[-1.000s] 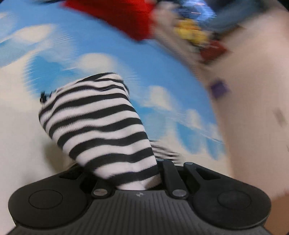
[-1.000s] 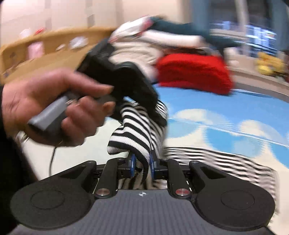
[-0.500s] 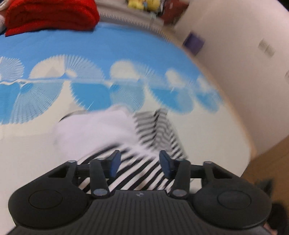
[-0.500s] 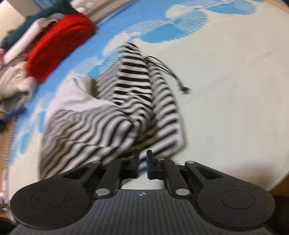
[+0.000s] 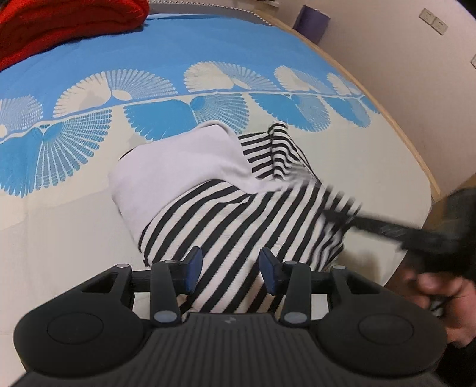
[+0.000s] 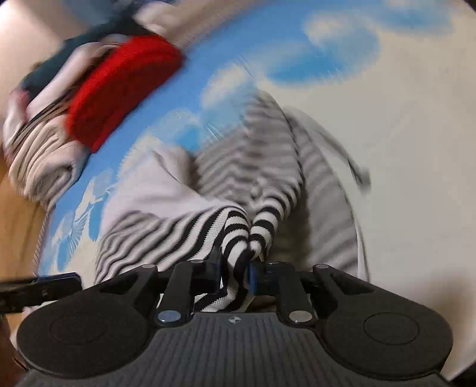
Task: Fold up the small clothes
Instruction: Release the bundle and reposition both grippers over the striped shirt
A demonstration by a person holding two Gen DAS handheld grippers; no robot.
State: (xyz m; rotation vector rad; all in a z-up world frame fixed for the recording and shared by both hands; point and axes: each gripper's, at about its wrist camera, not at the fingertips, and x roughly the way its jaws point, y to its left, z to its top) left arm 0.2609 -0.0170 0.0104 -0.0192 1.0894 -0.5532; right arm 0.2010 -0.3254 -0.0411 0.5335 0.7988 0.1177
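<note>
Nearest in the left wrist view, the left gripper [image 5: 230,269] hangs just above the table with its 2 blue-padded fingers [image 5: 193,265] set wide apart and nothing between them. Directly under and beyond that gap lies the striped garment [image 5: 238,220], black and white, crumpled on the cream part of a tablecloth [image 5: 59,214]. A plain white panel [image 5: 181,166] of the garment is turned up at its far left side, and a narrow striped fold stands up at its far end. To the right, the right gripper [image 5: 386,230] shows as a dark blur reaching into the garment's right edge, with the hand [image 5: 440,300] that holds it below it at the frame's edge. Farther off, the tablecloth carries a band of blue and white fan shapes, then plain blue. A folded red cloth [image 5: 59,23] sits at the far left corner, and a purple object [image 5: 312,20] stands by the wall.

In the right wrist view, the right gripper [image 6: 235,275] has its fingers drawn narrow, pinching a bunched fold of the striped garment [image 6: 250,232]. The rest of the garment trails away across the tablecloth [image 6: 401,119], blurred. At the far left is the red cloth [image 6: 119,89] beside a pile of other clothes [image 6: 38,154].
</note>
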